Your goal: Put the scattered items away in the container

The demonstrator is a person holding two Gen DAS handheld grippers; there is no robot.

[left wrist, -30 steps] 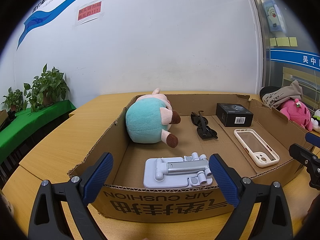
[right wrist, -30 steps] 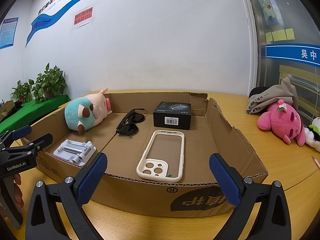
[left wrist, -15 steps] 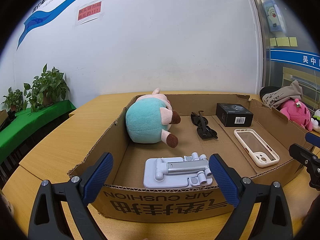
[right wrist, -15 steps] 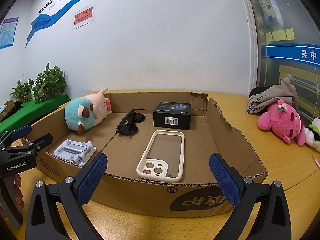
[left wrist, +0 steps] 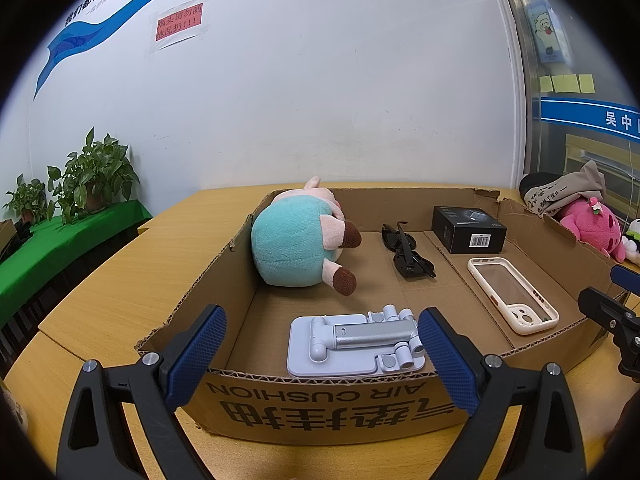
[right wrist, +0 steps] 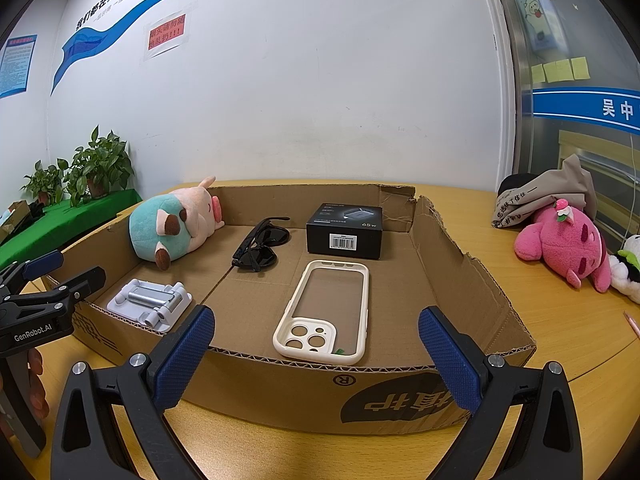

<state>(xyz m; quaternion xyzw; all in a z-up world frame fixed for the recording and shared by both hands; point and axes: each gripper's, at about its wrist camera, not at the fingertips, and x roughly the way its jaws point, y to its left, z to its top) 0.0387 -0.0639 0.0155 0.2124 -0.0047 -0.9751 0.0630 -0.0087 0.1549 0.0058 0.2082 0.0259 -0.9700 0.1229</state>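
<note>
- desk (right wrist: 532, 312): wooden; cardboard box (right wrist: 472, 280) sits mid-desk, open top, low walls
- box contents, all flat on its floor: teal plush (left wrist: 292, 248) in far left corner, black carton (right wrist: 346, 232) by far wall, phone stand (left wrist: 356, 340) against near wall on the left, sunglasses (right wrist: 260, 248) mid-floor, phone case (right wrist: 326, 312) near the front wall on the right
- pink plush (right wrist: 560, 240) and a grey cloth bundle (right wrist: 540, 196) lie outside the box, toward the desk's right edge; judged background, not task items, but can't be sure
- left tool (left wrist: 322, 354): released, empty, hanging just in front of the box's near wall
- right tool (right wrist: 316, 354): released, empty, same stance at the right half
- judgement: tidy looks done or nearly so; step in hand is a check/retreat
- do it well: keep both tools spread and clear of the wall, don't nudge the box
</note>
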